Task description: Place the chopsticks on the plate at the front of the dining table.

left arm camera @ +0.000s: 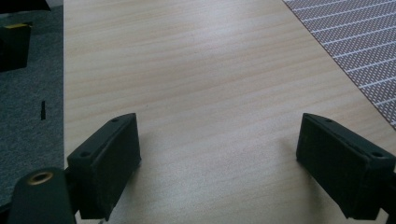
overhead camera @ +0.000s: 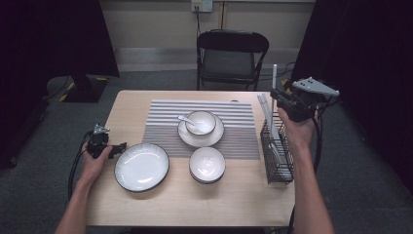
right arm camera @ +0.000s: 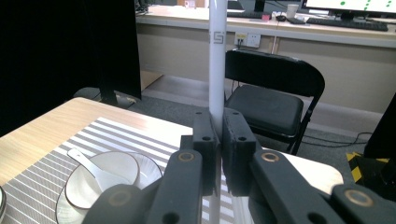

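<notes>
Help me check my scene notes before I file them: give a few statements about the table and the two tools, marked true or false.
1. The right tool grips a white stick. True.
2. The left tool holds the large plate. False: its jaws are open and empty over the table.
3. A spoon lies in the bowl on the saucer. True.
4. The wire basket stands at the table's left edge. False: it stands at the right edge.
</notes>
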### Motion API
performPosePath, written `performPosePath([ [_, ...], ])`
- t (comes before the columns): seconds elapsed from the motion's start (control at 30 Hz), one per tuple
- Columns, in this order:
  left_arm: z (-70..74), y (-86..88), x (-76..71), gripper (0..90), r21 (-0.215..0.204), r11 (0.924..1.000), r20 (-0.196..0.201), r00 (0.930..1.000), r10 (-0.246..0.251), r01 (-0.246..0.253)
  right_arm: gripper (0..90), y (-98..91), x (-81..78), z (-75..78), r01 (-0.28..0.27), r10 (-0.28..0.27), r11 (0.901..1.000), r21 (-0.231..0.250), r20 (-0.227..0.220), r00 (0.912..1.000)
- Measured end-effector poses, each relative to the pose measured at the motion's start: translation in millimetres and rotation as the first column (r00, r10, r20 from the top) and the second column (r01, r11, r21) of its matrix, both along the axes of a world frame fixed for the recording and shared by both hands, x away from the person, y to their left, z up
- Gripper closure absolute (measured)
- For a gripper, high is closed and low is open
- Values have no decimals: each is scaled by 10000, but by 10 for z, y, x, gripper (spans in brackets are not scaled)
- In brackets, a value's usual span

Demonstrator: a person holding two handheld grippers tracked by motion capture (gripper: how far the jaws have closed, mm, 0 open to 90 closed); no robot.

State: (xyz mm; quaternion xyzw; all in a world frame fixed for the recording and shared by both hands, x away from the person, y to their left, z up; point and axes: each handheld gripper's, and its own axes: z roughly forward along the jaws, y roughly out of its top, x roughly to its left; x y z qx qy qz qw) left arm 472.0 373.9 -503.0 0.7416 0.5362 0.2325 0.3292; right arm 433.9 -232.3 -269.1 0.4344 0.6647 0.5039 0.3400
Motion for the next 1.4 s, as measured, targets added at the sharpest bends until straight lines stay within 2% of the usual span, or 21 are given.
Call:
performPosePath([
  [0.2,0,2,4,129,1,10000,6,10000,-26,26,853,42,-27,53,-212,209,9996,159,152,9997],
  [0.43,1,3,4,129,49,10000,12,10000,-26,26,852,115,-3,11,-533,529,9981,310,117,9985],
  [0.53,6,13,-6,162,46,10000,50,10000,64,-64,852,141,18,-14,-624,623,9974,358,45,9980],
  [0.9,22,1,-12,159,66,10000,-139,9999,6,-5,852,287,82,-55,-961,961,9933,640,32,9954],
  [1.0,22,9,-13,167,46,9999,-123,9998,127,-126,852,314,83,-63,-1027,1026,9923,692,44,9947],
  [1.03,26,13,-20,167,-2,9999,-179,9997,144,-144,852,354,75,-96,-1120,1124,9898,880,11,9937],
  [1.13,35,19,-27,168,-7,9998,-246,9995,193,-193,852,394,74,-135,-1230,1237,9881,926,-19,9923],
  [1.27,63,7,-47,171,-231,9997,-319,9995,59,-67,852,483,99,-218,-1448,1465,9839,1051,-84,9892],
  [1.33,104,-5,-69,196,-103,9999,-96,10000,-25,24,851,508,101,-238,-1539,1558,9814,1149,-75,9878],
  [1.4,139,-12,-89,196,-192,9998,-11,9999,-106,106,852,534,98,-259,-1622,1644,9795,1196,-89,9863],
])
